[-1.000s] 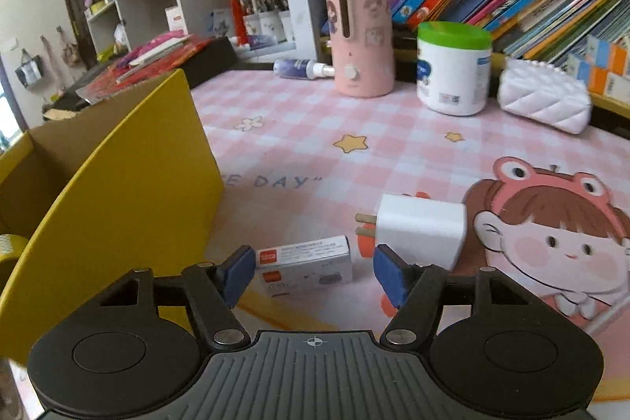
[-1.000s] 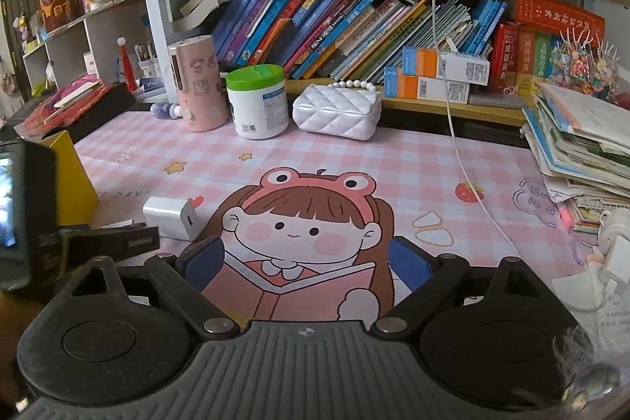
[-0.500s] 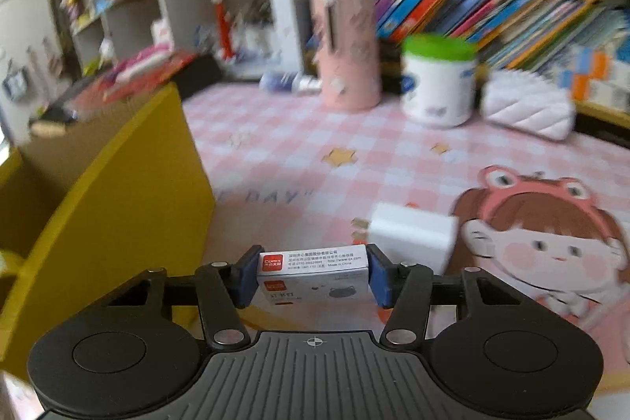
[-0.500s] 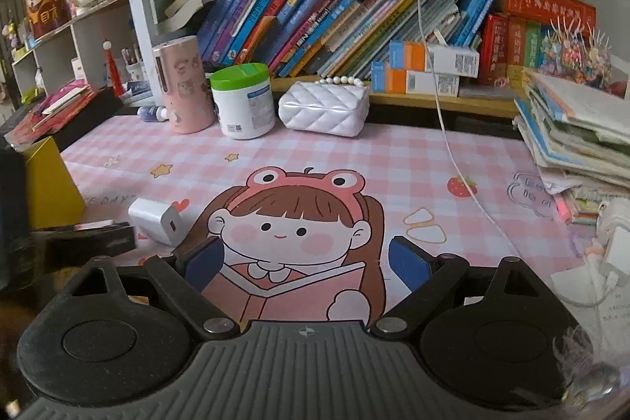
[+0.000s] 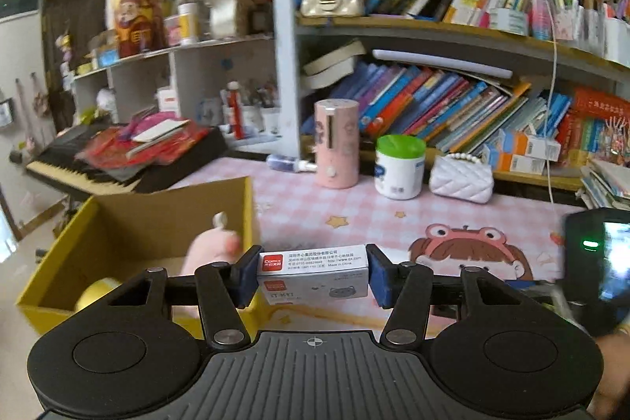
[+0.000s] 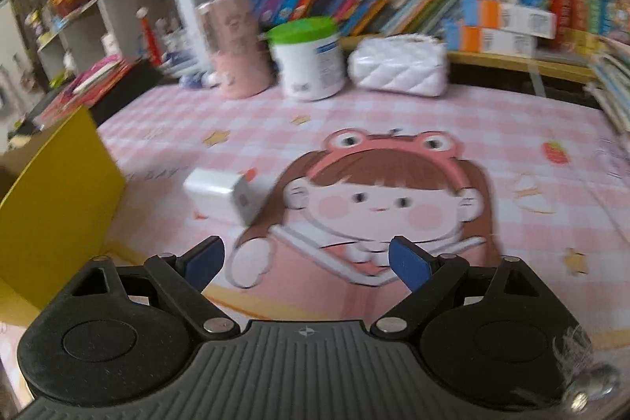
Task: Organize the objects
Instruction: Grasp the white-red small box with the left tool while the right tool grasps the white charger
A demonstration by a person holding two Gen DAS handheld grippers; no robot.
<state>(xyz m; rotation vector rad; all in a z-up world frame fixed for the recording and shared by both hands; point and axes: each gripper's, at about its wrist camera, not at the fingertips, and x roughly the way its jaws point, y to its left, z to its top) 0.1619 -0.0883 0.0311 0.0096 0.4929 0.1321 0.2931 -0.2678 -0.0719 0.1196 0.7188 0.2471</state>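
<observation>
My left gripper (image 5: pixel 313 278) is shut on a small white Comix staples box (image 5: pixel 313 276) and holds it raised above the pink mat, just right of the open yellow cardboard box (image 5: pixel 130 223). That box holds a pink soft toy (image 5: pixel 208 254) and a yellow item (image 5: pixel 94 294). My right gripper (image 6: pixel 305 264) is open and empty, low over the mat. A white charger plug (image 6: pixel 220 193) lies on the mat ahead and to its left, beside the yellow box wall (image 6: pixel 51 191).
A pink cylinder (image 5: pixel 336 144), a green-lidded white tub (image 5: pixel 399 166) and a white quilted purse (image 5: pixel 460 180) stand along the bookshelf at the back of the mat. A keyboard with red papers (image 5: pixel 130 152) sits behind the box. The right gripper's body (image 5: pixel 594 262) shows at right.
My left gripper closed on the staples box, then lifted it and swung toward the yellow box. My right gripper moved forward and down toward the charger plug.
</observation>
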